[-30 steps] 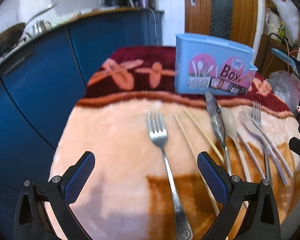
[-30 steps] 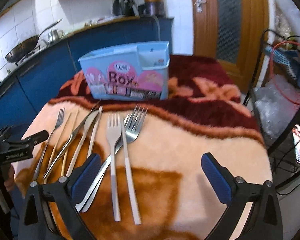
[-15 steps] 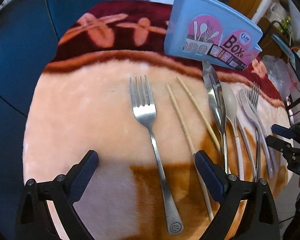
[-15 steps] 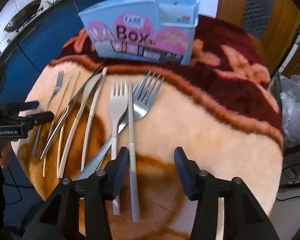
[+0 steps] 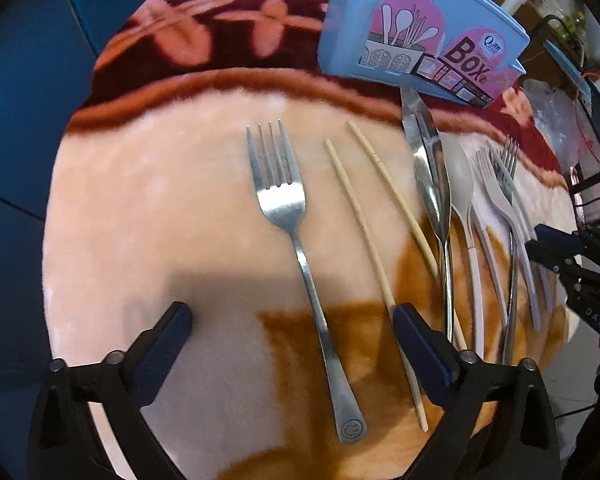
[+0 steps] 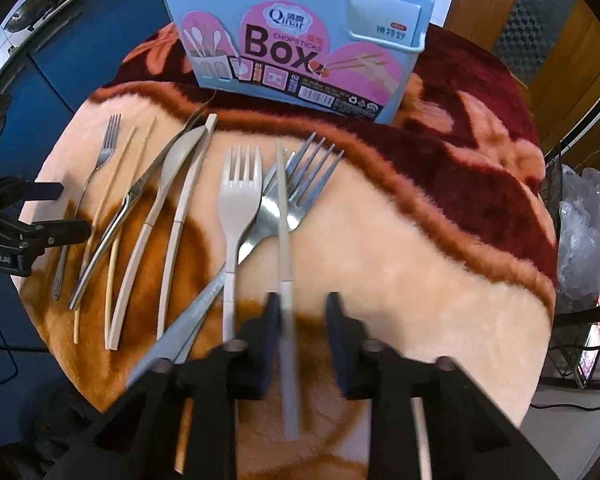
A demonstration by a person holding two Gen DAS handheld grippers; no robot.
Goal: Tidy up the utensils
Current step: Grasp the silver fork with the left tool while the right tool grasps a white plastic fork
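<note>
Lengthwise, the pale slim utensil handle (image 6: 285,280) runs from about 6 o'clock up toward 12 in the right wrist view, its far end lying across the steel fork (image 6: 296,196) whose tines fan toward 1 o'clock. That handle lies between the fingers of the right gripper (image 6: 300,312), closer to the left finger; the jaws are narrowed around it but a gap shows on the right side, so they are not clamped. Just beside it at 9 o'clock lies a beige plastic fork (image 6: 236,200), tines toward 12, and a grey knife handle (image 6: 188,328) slants under it toward 7 o'clock. Farther left lie a beige knife (image 6: 156,220), a steel knife (image 6: 132,200) and two chopsticks (image 6: 112,220), all roughly parallel, tips toward the blue chopsticks box (image 6: 300,44) standing at 12 o'clock on the plush blanket (image 6: 420,260).

Seen from the left wrist, a stainless fork (image 5: 300,248) lies with tines toward 12 and its stamped end toward 6, centred between the widely parted fingers of the left gripper (image 5: 288,320), touched by neither. One chopstick (image 5: 372,264) passes just beside the right finger.
</note>
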